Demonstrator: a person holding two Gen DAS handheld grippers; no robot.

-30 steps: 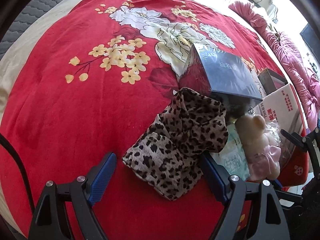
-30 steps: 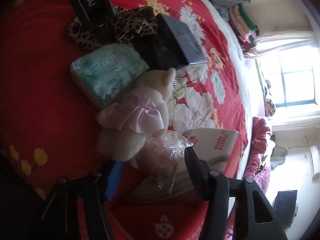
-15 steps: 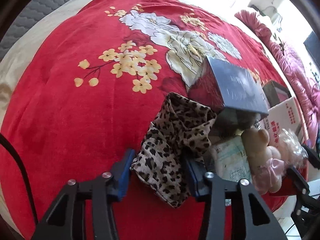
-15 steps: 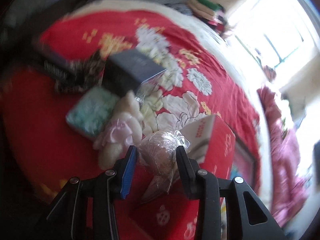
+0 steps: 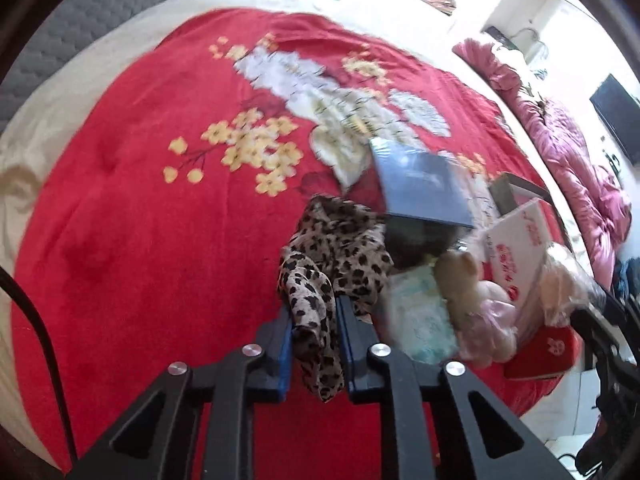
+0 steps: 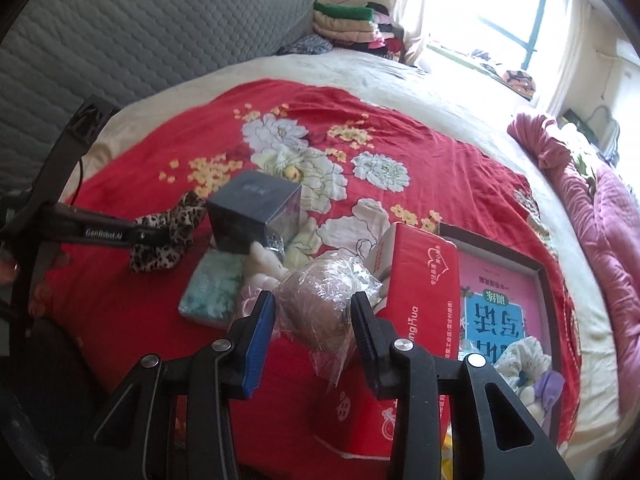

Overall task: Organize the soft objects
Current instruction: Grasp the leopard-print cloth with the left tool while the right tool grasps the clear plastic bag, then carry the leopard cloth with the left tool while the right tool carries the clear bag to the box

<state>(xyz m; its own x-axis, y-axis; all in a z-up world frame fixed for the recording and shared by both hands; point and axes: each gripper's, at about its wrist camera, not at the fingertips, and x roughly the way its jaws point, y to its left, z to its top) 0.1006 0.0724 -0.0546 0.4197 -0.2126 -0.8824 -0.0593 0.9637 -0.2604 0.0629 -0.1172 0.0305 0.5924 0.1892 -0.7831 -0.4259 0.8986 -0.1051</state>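
A leopard-print cloth [image 5: 340,248] lies bunched on the red flowered blanket [image 5: 140,220]. My left gripper [image 5: 314,318] is shut on its near end, which hangs down between the blue pads. A brownish soft bundle in clear plastic wrap [image 6: 316,300] is held off the blanket, with my right gripper [image 6: 314,306] shut on it. Between the two lie a cream teddy bear in a pink dress [image 5: 476,300] and a pale green tissue pack [image 5: 420,320]. In the right wrist view the leopard-print cloth [image 6: 180,216] shows at the tip of the left tool.
A dark box [image 6: 252,208] stands behind the cloth. A red and white carton [image 6: 420,280] and a framed pink book [image 6: 500,300] lie to the right. A pink quilt [image 6: 600,208] runs along the right side. Folded clothes [image 6: 348,24] are stacked by the grey headboard [image 6: 140,32].
The left jaws closed from wide open onto the leopard cloth and rose a little with it. The right gripper rolled upright, closed on the wrapped bundle and lifted it.
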